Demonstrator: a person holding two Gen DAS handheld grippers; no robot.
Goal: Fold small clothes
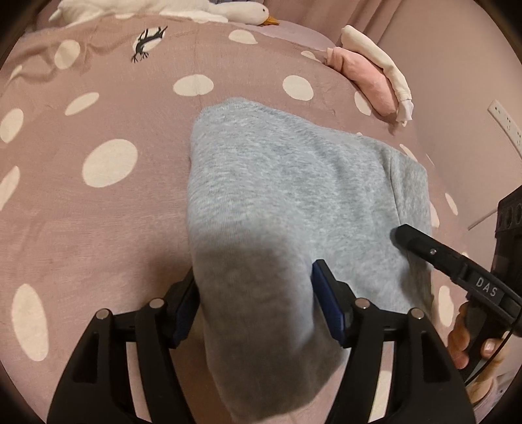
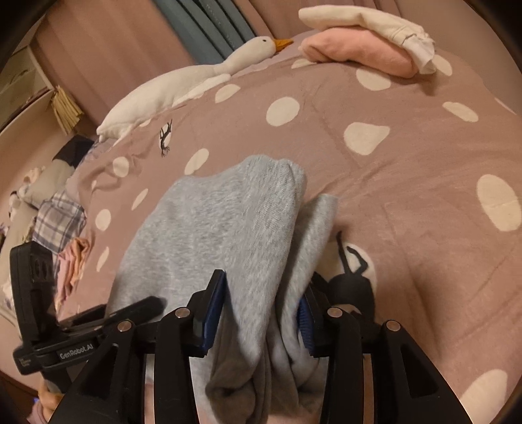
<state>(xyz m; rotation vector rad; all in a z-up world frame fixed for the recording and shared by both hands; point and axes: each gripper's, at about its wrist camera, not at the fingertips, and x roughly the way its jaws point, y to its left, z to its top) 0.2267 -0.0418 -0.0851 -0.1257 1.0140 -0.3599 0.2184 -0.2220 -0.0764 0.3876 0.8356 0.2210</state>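
I see a bed under a pink quilt (image 1: pixel 98 228) with white dots, and on it in front of me lies a grey garment (image 1: pixel 277 195), folded over. At the far edge a pink cloth (image 2: pixel 355 52) sits folded with a cream cloth (image 2: pixel 368 19) on top of it. A white goose toy (image 2: pixel 195 78) stretches along the quilt's far side, and crumpled clothes (image 2: pixel 65 234) lie at its left edge.
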